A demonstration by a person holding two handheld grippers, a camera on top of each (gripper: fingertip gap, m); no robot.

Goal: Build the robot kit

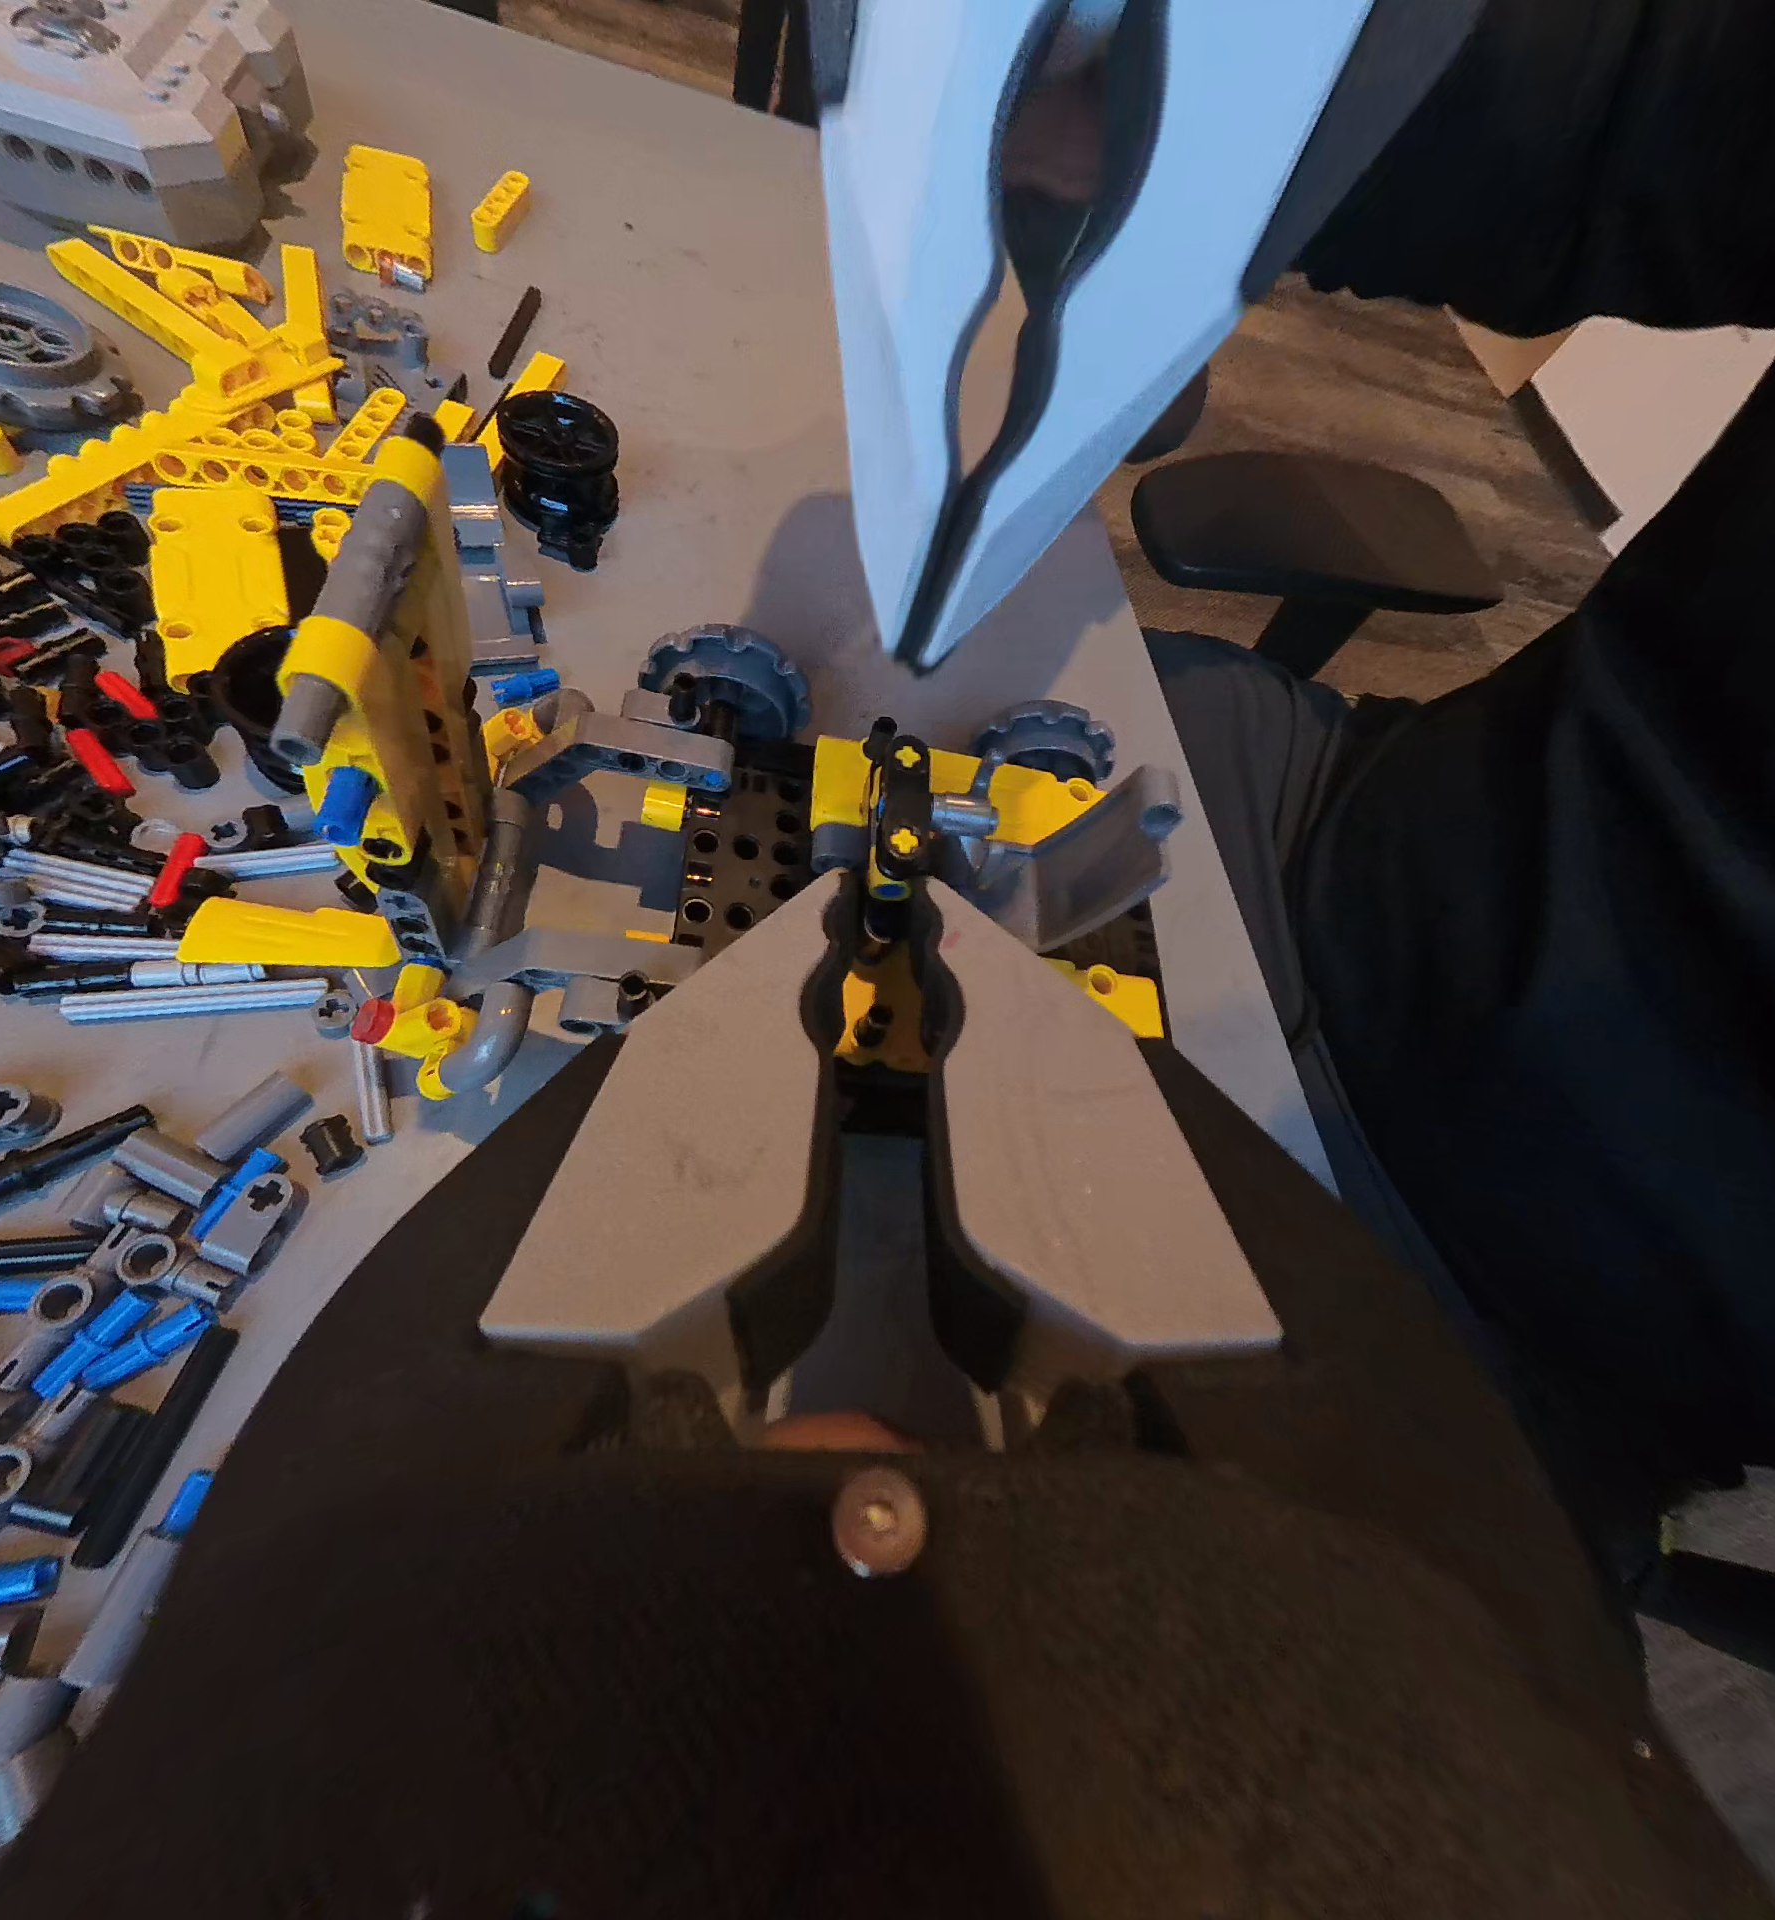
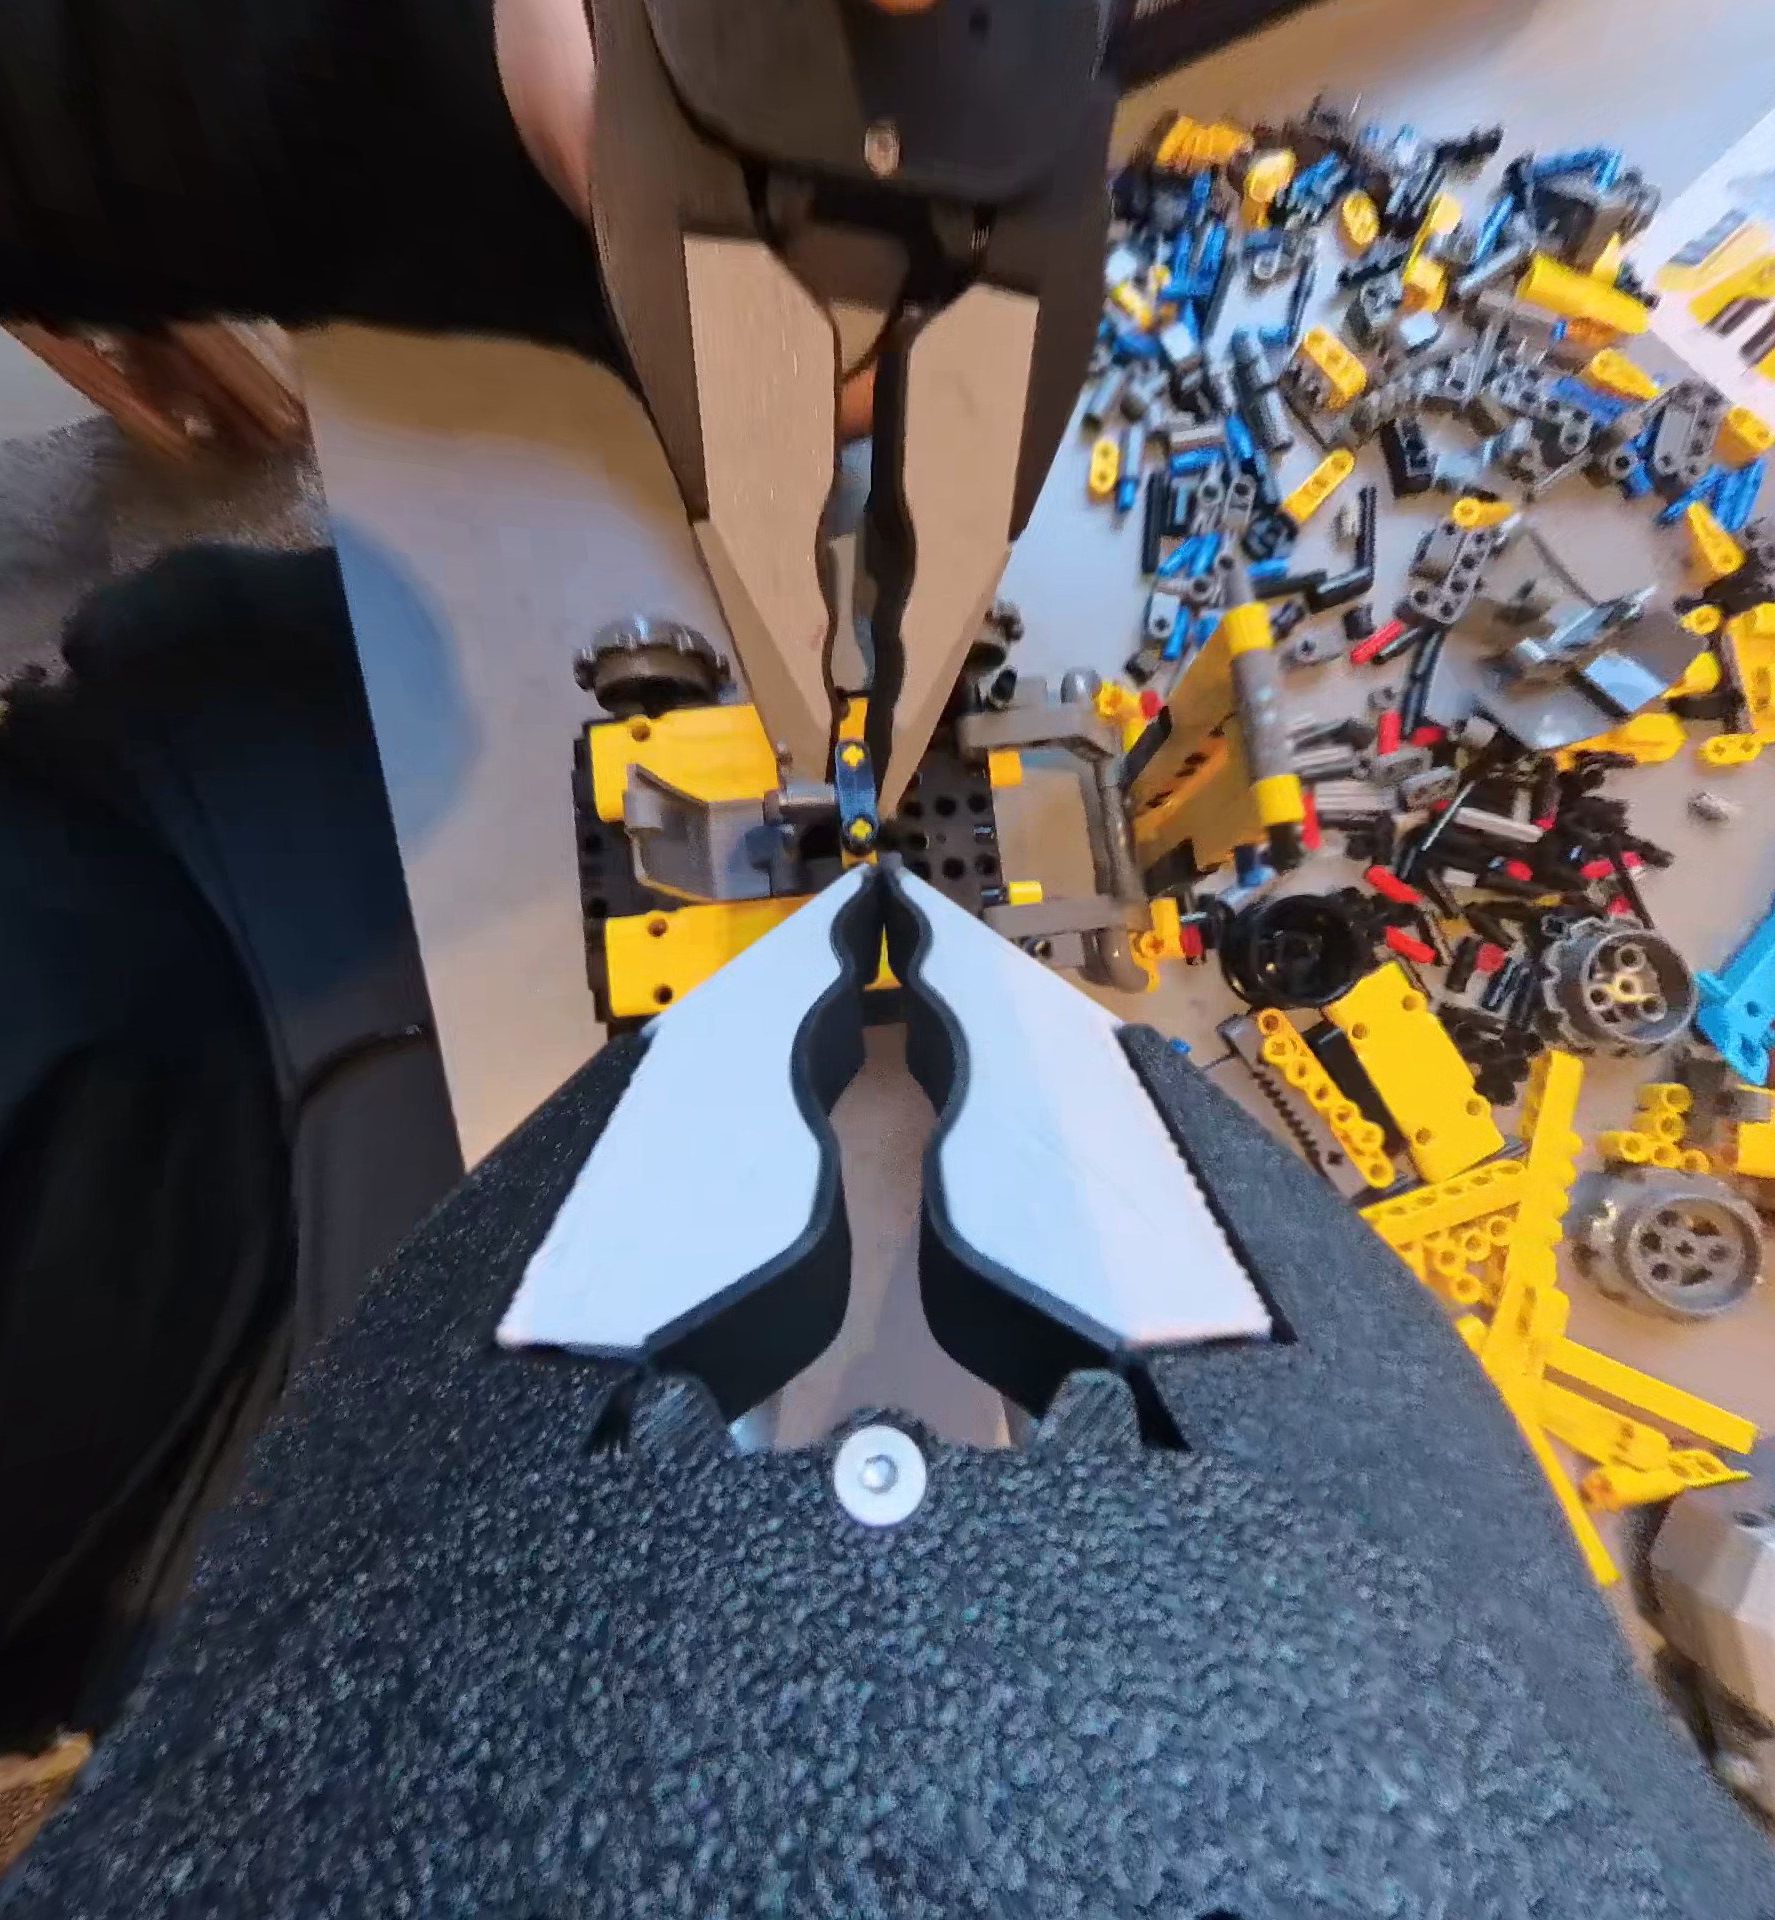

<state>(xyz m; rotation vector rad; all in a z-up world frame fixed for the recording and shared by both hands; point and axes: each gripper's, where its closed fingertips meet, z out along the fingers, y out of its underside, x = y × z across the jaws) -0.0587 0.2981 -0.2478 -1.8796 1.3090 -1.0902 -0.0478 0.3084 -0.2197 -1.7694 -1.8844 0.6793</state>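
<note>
While the half-built yellow-and-black brick vehicle sat at the table edge, left tool gripped its black upright lever; right tool hovered closed, empty; loose parts remained unattached

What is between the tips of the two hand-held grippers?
In the right wrist view, a small black link with yellow axle ends stands on the part-built yellow and black model, between the left hand-held gripper and the right hand-held gripper.
</note>
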